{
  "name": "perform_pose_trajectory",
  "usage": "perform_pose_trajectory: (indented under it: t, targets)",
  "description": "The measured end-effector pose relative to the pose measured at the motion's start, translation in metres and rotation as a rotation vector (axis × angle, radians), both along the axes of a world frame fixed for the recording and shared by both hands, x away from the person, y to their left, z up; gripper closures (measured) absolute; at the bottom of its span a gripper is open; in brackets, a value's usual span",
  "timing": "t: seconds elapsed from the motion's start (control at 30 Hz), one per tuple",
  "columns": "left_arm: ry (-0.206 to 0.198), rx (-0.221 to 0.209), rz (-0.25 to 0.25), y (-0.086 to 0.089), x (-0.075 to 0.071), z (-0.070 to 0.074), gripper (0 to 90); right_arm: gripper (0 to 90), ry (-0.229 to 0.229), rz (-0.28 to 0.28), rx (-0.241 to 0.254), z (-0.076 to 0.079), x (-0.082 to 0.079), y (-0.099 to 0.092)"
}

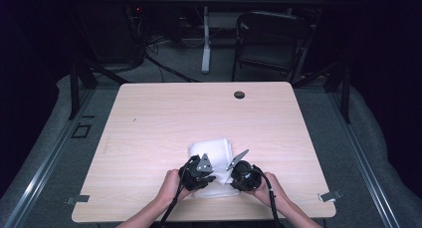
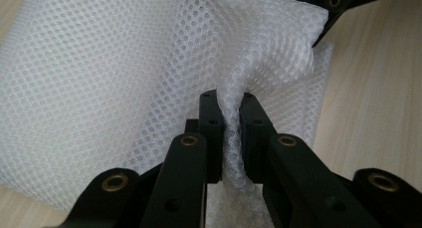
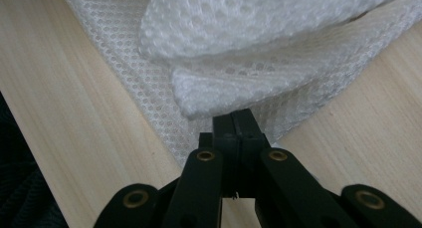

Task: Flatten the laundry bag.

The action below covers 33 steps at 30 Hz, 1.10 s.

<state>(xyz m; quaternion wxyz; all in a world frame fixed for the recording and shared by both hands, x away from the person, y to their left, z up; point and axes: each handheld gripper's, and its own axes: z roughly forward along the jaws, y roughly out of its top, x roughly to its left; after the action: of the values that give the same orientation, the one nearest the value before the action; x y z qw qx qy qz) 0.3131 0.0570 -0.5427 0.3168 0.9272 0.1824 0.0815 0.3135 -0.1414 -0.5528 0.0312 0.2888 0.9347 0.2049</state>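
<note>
The wooden counter [image 1: 149, 123] carries a folded white mesh cloth [image 1: 211, 153] near its front edge. Both hands reach in from below, close together over the cloth's near end. The left gripper [image 2: 230, 113] is clenched on a bunched fold. The right gripper [image 3: 238, 123] has its jaws clamped together at the cloth's edge.
</note>
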Motion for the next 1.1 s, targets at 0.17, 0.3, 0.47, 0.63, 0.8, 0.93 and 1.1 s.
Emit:
perform_pose_trajectory:
  t: [0.17,0.3,0.47,0.63,0.8,0.93,1.1]
  targets:
    - [-0.01,-0.016,0.002,0.003,0.0,0.003,82.9,90.0,0.019,-0.009,-0.014,0.001,0.0,-0.001]
    - [-0.015,-0.027,0.008,0.005,0.0,0.005,82.8,90.0,0.032,-0.005,-0.018,0.002,0.0,-0.002]
    - [-0.021,-0.033,0.021,0.006,-0.001,0.007,82.9,90.0,0.032,-0.013,0.0,0.001,0.0,-0.003]
    - [-0.012,-0.047,0.069,0.011,-0.005,0.011,82.8,90.0,0.034,-0.01,0.005,0.0,0.0,-0.003]
    - [-0.025,-0.062,0.086,0.015,-0.006,0.014,82.7,90.0,0.042,-0.021,0.021,0.0,0.001,-0.006]
    - [-0.026,-0.078,0.112,0.02,-0.006,0.015,82.7,90.0,0.038,-0.015,0.017,0.0,0.001,-0.005]
    - [-0.04,-0.079,0.134,0.027,-0.006,0.019,82.5,90.0,0.035,-0.013,0.015,0.0,0.0,-0.005]
